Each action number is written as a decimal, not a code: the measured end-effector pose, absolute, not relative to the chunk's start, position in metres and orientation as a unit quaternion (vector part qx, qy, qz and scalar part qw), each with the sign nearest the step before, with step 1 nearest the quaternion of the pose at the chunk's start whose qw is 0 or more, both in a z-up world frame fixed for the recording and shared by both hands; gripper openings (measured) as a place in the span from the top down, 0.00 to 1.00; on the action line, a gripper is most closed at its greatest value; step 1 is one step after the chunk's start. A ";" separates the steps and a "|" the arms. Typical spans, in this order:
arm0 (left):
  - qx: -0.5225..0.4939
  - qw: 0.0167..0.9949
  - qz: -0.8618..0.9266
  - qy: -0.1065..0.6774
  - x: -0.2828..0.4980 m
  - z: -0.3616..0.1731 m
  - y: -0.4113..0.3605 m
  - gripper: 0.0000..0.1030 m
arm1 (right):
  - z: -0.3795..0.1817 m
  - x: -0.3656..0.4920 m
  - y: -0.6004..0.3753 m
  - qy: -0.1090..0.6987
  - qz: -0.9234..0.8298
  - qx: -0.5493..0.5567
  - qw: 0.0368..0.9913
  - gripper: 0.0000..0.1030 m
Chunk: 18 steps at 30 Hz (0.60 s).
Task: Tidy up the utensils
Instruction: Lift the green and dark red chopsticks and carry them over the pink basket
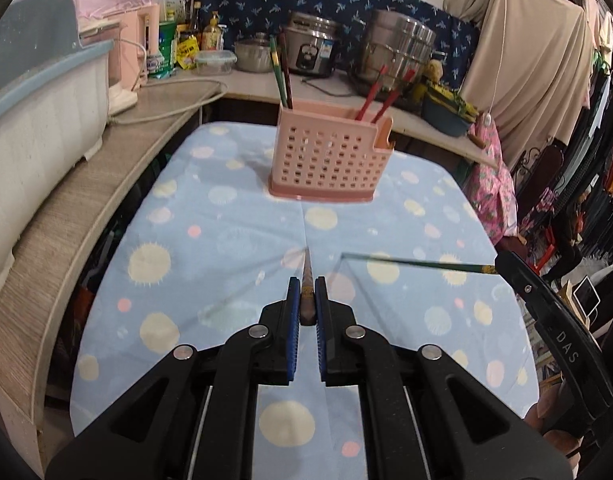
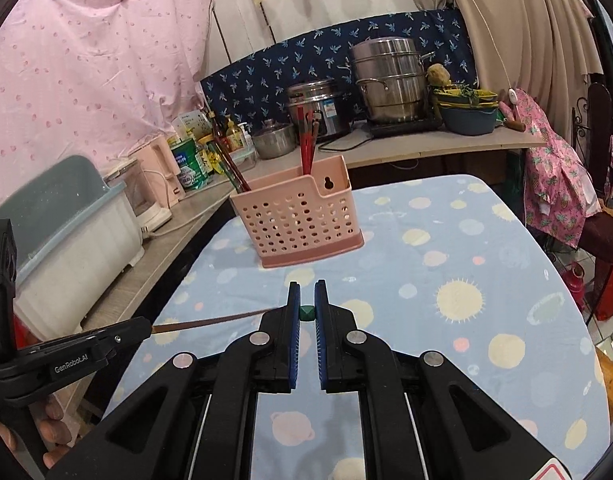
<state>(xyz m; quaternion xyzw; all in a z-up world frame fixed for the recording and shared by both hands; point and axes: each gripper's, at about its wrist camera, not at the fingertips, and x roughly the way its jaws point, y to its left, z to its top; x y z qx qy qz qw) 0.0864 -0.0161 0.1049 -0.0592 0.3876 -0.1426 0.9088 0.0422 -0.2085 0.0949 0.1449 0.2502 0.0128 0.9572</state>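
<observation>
Left wrist view showed the left gripper (image 1: 307,300) clamped on a brown chopstick (image 1: 307,280) pointing forward above the table (image 1: 226,216). The right gripper (image 2: 307,300) pinched a green chopstick (image 1: 418,263) near its end. Ahead stood the pink holder (image 1: 326,156), with chopsticks already in both ends. Each stick probably wants tipping upright over its matching compartment before release.

Your left gripper (image 1: 307,300) pinches a brown chopstick (image 1: 307,280) pointing toward the pink holder (image 1: 326,160) on the dotted cloth (image 1: 226,240). At right, your other gripper (image 1: 518,276) holds a green chopstick (image 1: 418,262) level above the cloth.
</observation>
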 end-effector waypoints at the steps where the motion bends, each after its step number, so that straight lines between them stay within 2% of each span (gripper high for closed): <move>1: -0.063 0.911 -0.143 0.382 0.091 0.111 -0.016 0.93 | 0.100 0.045 -0.210 0.245 0.014 0.146 0.958 0.93; 18: -0.070 0.926 -0.145 0.341 0.148 0.171 -0.022 0.93 | 0.145 0.100 -0.218 0.207 0.028 0.158 0.965 0.93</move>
